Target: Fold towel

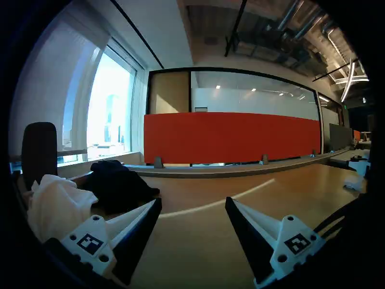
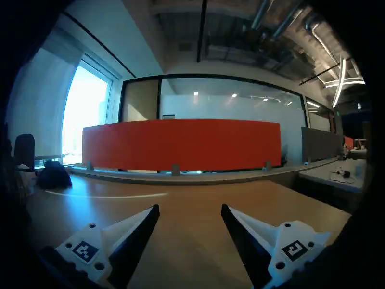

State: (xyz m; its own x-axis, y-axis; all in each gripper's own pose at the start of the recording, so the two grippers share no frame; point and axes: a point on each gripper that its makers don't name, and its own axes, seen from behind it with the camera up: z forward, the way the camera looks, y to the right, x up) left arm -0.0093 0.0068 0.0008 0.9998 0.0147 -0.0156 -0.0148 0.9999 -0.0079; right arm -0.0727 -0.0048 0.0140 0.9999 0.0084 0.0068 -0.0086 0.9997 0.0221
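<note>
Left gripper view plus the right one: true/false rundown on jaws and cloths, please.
1. A white cloth lies next to a black cloth, at left in the left gripper view. True.
2. The right gripper is shut on the white cloth. False: its jaws are open and empty above the table.
3. The left gripper has its jaws open, nothing between them. True.
4. The partition behind the table is blue. False: it is red.

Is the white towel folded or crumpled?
Crumpled. The white towel lies in a loose, wrinkled heap beside a black cloth; no flat folded layers show.
</note>
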